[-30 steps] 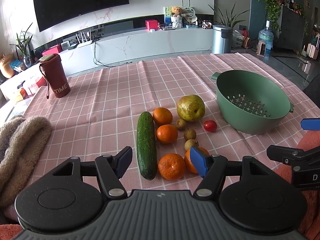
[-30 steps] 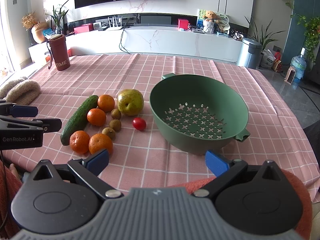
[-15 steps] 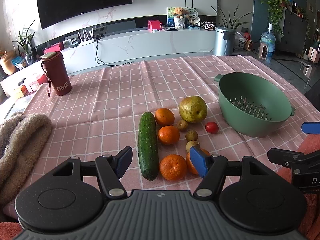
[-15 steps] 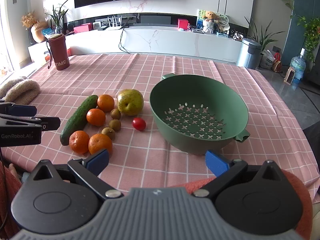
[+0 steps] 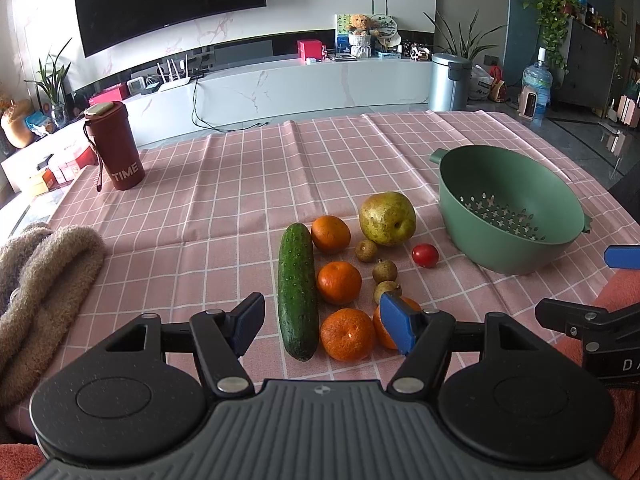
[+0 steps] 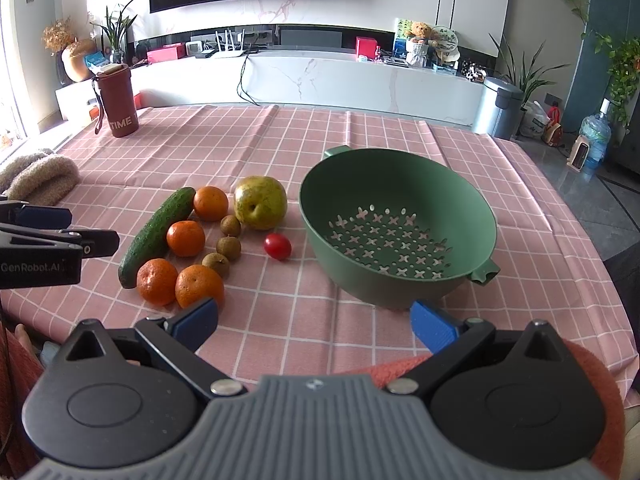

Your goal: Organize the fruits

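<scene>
A cucumber [image 5: 297, 292], several tangerines [image 5: 339, 282], a yellow-green pear [image 5: 387, 218], three small brown fruits [image 5: 385, 271] and a cherry tomato [image 5: 425, 255] lie together on the pink checked cloth. An empty green colander [image 5: 508, 208] stands to their right. In the right wrist view the colander [image 6: 396, 224] is straight ahead, with the pear [image 6: 260, 202], tomato [image 6: 277, 246] and cucumber [image 6: 158, 234] to its left. My left gripper [image 5: 323, 322] is open and empty just before the near tangerines. My right gripper [image 6: 314, 324] is open and empty at the table's near edge.
A dark red tumbler [image 5: 113, 146] marked TIME stands at the far left of the table. A beige fuzzy cloth [image 5: 40, 276] lies at the left edge. The right gripper [image 5: 592, 320] shows at the right of the left wrist view.
My left gripper has risen and tipped slightly, so the fruit sits a little lower in its view. The right gripper has barely moved. Both stay open.
</scene>
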Demonstrator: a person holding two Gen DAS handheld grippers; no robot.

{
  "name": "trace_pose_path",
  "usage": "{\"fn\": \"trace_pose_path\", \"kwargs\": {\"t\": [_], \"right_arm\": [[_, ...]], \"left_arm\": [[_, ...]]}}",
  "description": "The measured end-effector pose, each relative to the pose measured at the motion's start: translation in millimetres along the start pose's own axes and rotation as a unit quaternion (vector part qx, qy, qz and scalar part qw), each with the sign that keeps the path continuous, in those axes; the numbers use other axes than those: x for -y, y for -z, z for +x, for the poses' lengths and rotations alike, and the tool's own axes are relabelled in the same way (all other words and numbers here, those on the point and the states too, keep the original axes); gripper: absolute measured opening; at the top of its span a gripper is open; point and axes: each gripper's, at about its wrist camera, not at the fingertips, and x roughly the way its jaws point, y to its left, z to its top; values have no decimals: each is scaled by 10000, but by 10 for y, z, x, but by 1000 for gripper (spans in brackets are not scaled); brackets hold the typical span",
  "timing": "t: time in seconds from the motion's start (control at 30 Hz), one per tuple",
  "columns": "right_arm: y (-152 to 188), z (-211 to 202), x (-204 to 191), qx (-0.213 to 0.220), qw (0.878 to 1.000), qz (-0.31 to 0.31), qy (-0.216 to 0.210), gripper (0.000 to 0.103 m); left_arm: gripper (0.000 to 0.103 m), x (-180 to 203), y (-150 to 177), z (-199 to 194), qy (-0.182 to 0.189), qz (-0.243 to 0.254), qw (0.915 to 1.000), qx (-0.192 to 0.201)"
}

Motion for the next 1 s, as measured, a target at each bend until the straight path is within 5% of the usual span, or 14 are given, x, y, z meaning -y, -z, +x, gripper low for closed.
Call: {"fn": "trace_pose_path", "kwargs": {"t": [1.0], "right_arm": [[-47,15,-13,-117,9999,7,60,98]], "left_arm": [[72,-118,-79,120,191,-142,9997,-110]]}}
